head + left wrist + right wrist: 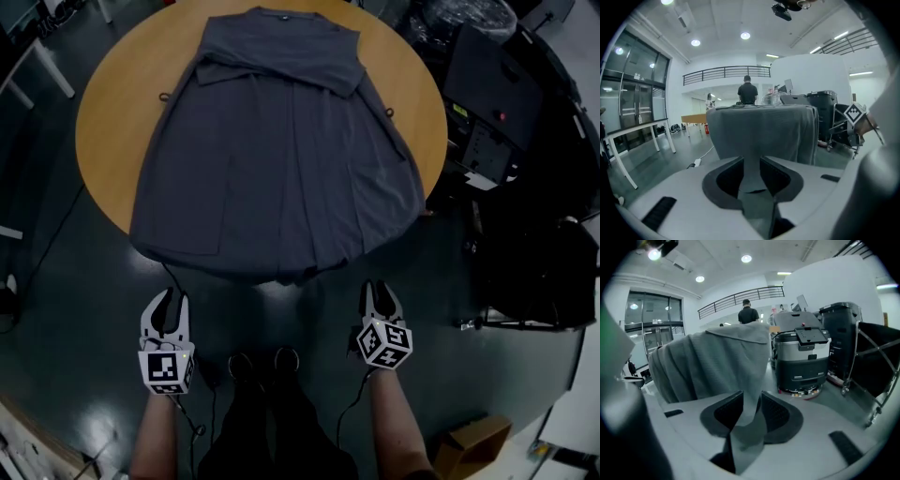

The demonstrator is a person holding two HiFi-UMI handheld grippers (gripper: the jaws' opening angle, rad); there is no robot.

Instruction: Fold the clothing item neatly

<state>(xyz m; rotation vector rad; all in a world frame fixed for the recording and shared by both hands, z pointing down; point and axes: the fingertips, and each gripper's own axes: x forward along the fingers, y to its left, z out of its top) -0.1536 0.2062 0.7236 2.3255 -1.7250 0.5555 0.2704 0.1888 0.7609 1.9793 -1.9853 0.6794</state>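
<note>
While the dark grey garment (281, 159) lies spread flat across the round wooden bench (112, 122), its near hem hangs over the edge toward the person. The left gripper (167, 302) and right gripper (380, 292) are low over the dark floor (84, 281), just short of that hem. Each gripper's fingers (727, 178) (725, 411) stand slightly apart and grip nothing, and the draped cloth shows through the narrow gap.

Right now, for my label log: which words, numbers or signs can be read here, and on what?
No readable words or numbers anywhere.
Cubes of the left gripper and right gripper: square black-and-white markers, patterns only.
Small labels on the grey machine: too blurred to read.
</note>
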